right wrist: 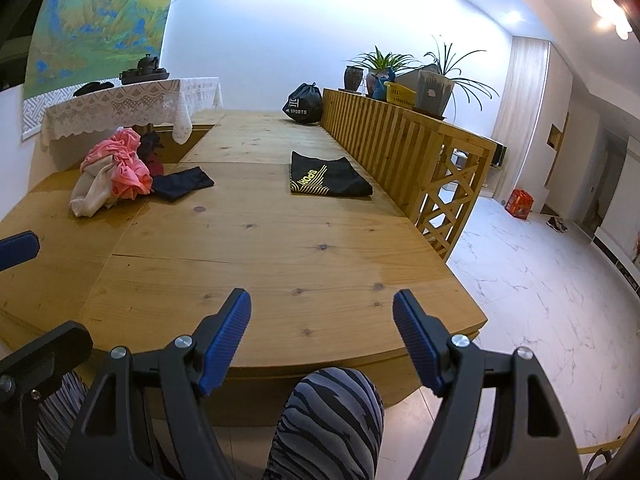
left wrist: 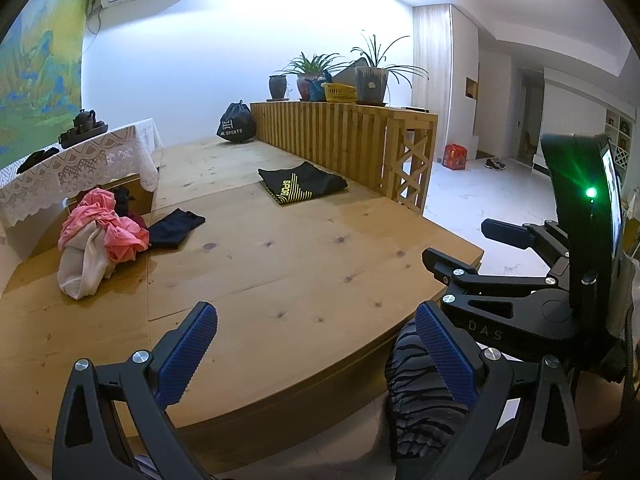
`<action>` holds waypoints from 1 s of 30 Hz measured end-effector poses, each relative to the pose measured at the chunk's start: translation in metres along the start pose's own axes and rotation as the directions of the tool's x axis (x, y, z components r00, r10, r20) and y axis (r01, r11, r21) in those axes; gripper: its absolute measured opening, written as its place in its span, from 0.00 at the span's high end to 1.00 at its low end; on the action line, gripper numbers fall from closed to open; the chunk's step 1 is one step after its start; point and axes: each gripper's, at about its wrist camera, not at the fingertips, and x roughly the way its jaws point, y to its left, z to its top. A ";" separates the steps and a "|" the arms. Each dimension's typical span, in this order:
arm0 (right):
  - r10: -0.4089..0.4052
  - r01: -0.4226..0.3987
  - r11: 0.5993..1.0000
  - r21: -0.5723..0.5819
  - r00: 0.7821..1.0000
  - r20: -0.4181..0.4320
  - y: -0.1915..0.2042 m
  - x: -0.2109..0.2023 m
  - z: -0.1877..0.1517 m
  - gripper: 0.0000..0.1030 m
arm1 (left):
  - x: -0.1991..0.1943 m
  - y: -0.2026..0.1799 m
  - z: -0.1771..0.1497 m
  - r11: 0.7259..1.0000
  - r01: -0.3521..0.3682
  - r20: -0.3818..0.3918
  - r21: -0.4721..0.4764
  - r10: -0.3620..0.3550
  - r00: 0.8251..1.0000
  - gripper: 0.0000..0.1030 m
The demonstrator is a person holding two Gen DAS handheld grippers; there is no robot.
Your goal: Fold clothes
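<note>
A folded black shirt with yellow print [left wrist: 303, 182] [right wrist: 329, 179] lies on the wooden platform [left wrist: 280, 264] [right wrist: 280, 248] near the slatted railing. A heap of pink, beige and dark clothes [left wrist: 98, 240] [right wrist: 114, 172] sits at the far left, with a small dark garment [left wrist: 176, 226] [right wrist: 182, 182] beside it. My left gripper [left wrist: 316, 320] is open and empty above the platform's near edge. My right gripper [right wrist: 322, 308] is open and empty too; it also shows in the left wrist view [left wrist: 456, 244] at the right.
A wooden slatted railing [left wrist: 340, 136] [right wrist: 392, 140] with potted plants and a yellow basket runs along the right. A lace-covered table [left wrist: 80, 168] [right wrist: 132, 108] stands at back left. A black sports bag [left wrist: 236, 124] [right wrist: 303, 106] is at the far end. My striped knee [right wrist: 332, 420] is below.
</note>
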 end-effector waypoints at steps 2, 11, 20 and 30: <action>0.001 -0.001 1.000 0.000 1.000 0.000 0.000 -0.001 0.000 0.29 | -0.001 0.001 0.000 1.000 0.001 0.000 -0.008 -0.001 1.000 0.03; 0.031 -0.031 1.000 0.000 1.000 -0.001 0.003 -0.007 -0.004 0.29 | -0.008 -0.001 -0.003 1.000 -0.002 -0.004 -0.015 0.002 1.000 0.02; 0.053 -0.053 0.999 -0.010 0.999 -0.001 0.008 -0.012 -0.009 0.29 | -0.025 0.012 -0.012 0.998 -0.054 -0.012 -0.027 0.053 0.998 0.02; 0.069 -0.069 0.997 -0.019 0.998 0.003 0.010 -0.014 -0.013 0.29 | -0.039 0.028 -0.023 0.992 -0.125 -0.023 -0.011 0.125 0.992 0.02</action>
